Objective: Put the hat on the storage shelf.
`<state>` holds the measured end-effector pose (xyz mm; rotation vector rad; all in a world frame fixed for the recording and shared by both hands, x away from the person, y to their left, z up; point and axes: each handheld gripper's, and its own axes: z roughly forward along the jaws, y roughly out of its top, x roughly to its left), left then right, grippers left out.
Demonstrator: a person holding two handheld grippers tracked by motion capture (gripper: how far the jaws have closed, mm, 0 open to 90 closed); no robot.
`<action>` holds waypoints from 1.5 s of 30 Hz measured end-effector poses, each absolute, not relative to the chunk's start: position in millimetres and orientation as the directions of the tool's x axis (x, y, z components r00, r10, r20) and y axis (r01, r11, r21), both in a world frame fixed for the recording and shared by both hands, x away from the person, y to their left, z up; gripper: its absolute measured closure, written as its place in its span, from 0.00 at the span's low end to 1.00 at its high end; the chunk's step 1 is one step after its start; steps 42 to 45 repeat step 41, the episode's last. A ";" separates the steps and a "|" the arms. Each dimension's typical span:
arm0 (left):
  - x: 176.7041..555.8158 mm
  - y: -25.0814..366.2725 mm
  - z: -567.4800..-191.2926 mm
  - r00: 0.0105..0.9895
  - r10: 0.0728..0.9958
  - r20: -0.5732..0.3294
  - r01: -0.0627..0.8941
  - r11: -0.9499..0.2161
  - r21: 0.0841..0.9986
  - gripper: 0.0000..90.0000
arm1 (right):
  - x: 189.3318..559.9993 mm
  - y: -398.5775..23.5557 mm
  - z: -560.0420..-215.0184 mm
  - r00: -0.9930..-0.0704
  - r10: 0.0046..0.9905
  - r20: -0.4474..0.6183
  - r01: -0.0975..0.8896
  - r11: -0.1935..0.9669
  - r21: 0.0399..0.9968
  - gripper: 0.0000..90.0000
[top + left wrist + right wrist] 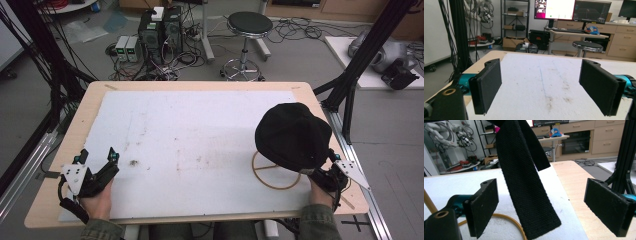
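Right hand-held gripper spread wide around a black strap, nothing gripped yet.
Left hand-held gripper rests open and empty at the bench's near left corner; the black hat sits atop a yellow wire stand, its strap hanging between the right jaws — grasping seems left to do.

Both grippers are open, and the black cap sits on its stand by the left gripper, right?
Not quite. The black cap sits on its stand by the right gripper, as the high view shows. Both grippers, including the left gripper, are indeed open.
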<state>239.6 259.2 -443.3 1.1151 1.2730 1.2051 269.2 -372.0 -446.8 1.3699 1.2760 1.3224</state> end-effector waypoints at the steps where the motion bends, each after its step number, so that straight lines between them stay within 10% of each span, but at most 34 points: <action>1: 238.9 257.6 -442.1 -0.053 0.997 -0.064 -0.025 0.062 0.998 0.21 | 269.9 -372.1 -447.1 -0.072 0.986 0.153 0.118 -0.144 0.983 0.13; 45: 245.6 248.8 -446.7 0.012 0.998 -0.056 0.025 0.056 0.998 0.23 | 266.6 -374.6 -444.9 -0.056 0.987 0.154 0.109 -0.147 0.983 0.13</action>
